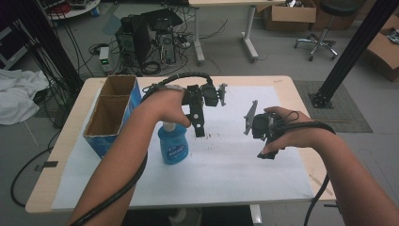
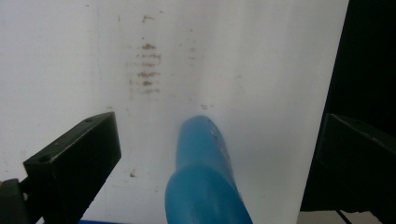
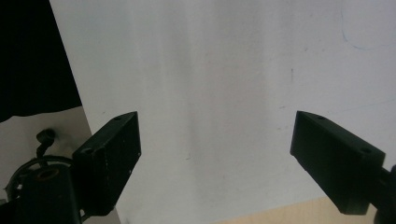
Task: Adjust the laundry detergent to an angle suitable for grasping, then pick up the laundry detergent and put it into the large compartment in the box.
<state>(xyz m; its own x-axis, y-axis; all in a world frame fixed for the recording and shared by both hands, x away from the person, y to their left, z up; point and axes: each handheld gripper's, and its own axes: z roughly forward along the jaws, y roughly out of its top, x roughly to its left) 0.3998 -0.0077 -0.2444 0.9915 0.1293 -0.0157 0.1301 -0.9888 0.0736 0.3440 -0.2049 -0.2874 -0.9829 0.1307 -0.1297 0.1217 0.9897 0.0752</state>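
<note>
A translucent blue bottle (image 1: pixel 173 146) with a white label stands upright on the white sheet (image 1: pixel 226 165), right of the cardboard box (image 1: pixel 110 115). The left gripper (image 2: pixel 217 140) hangs above it, jaws wide apart around its cap without touching. The right gripper (image 3: pixel 215 140), jaws also apart, hovers over bare sheet farther right.

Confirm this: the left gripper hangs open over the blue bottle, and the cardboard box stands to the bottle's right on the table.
One thing is wrong: the cardboard box stands to the left of the blue bottle, as the high view shows. The left gripper does hang open over the bottle.

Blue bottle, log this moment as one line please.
left gripper: open, jaws either side of blue bottle top, not touching | right gripper: open, over white sheet | cardboard box: at table's left
</note>
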